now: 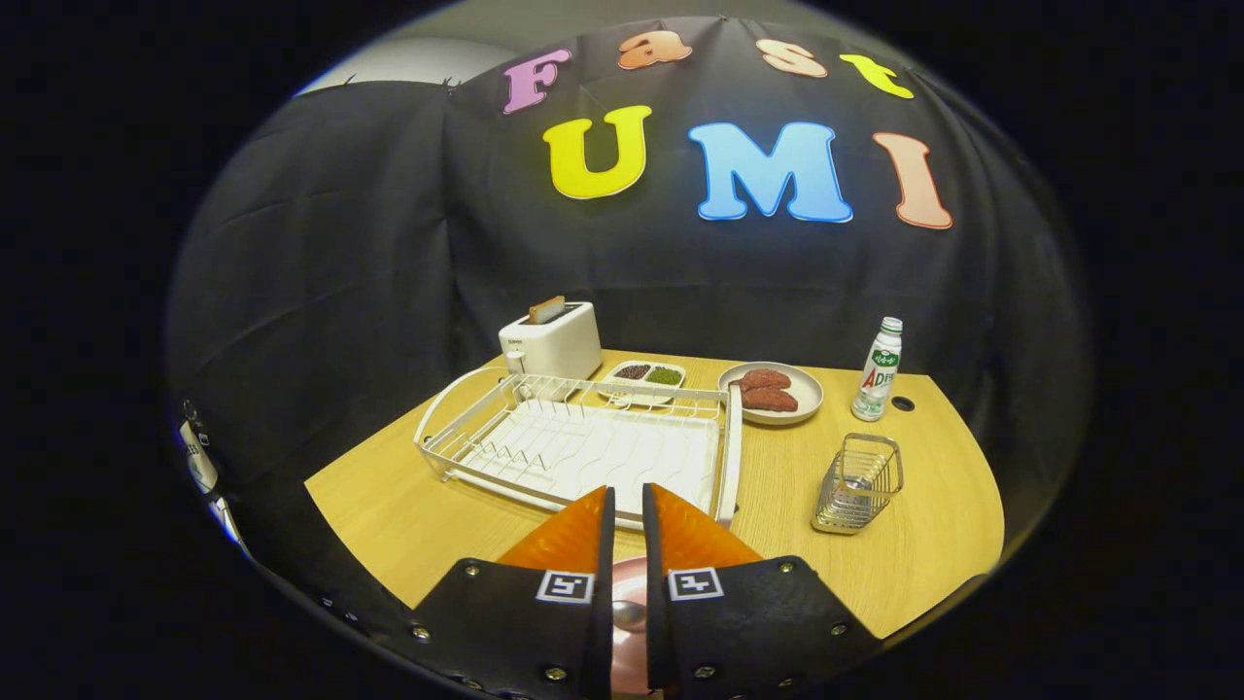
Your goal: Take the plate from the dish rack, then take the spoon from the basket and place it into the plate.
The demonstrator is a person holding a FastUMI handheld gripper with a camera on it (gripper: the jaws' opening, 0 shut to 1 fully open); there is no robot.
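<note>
My gripper point(629, 498) hangs above the near edge of the wooden table point(389, 506), its fingers drawn close together with only a thin slit and nothing held at the tips. Down through that slit, under the fingers, I see a pink plate point(630, 583) with the shiny bowl of a metal spoon point(629, 614) lying on it. Most of both is hidden by the fingers. Just beyond the fingertips stands the white wire dish rack point(583, 442) with no dishes in it. The small wire basket point(858, 483) stands ahead to the right, with nothing sticking out of it.
A white toaster point(552, 340) with a slice of bread stands behind the rack. Beside it are a two-part dish point(645, 376) of grains, a plate of reddish-brown food point(773, 391) and a plastic bottle point(878, 369). The table's right edge curves just past the basket.
</note>
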